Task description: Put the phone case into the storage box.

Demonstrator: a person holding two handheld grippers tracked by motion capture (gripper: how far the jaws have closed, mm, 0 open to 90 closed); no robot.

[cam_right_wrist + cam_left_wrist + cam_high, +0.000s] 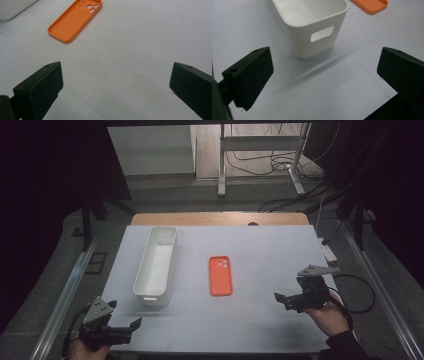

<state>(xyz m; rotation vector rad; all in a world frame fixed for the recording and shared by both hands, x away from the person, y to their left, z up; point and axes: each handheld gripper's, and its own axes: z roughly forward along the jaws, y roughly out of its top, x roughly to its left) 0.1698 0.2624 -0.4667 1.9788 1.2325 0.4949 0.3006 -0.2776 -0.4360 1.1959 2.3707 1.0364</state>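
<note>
Nearest the camera, the left gripper point(129, 326) and right gripper point(283, 299) hovered with jaws spread and empty, while the flat orange silicone phone case point(220, 276) lay untouched beside the long white plastic bin point(156, 265), pickup apparently not begun.

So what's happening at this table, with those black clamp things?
A person sits at a white table holding a two-jaw gripper in each hand. Both grippers are open and hold nothing. The left gripper hovers near the short end of a white bin, which looks empty. The right gripper points toward an orange phone case lying flat, inner side up, beside the bin. Nothing has been picked up.
</note>
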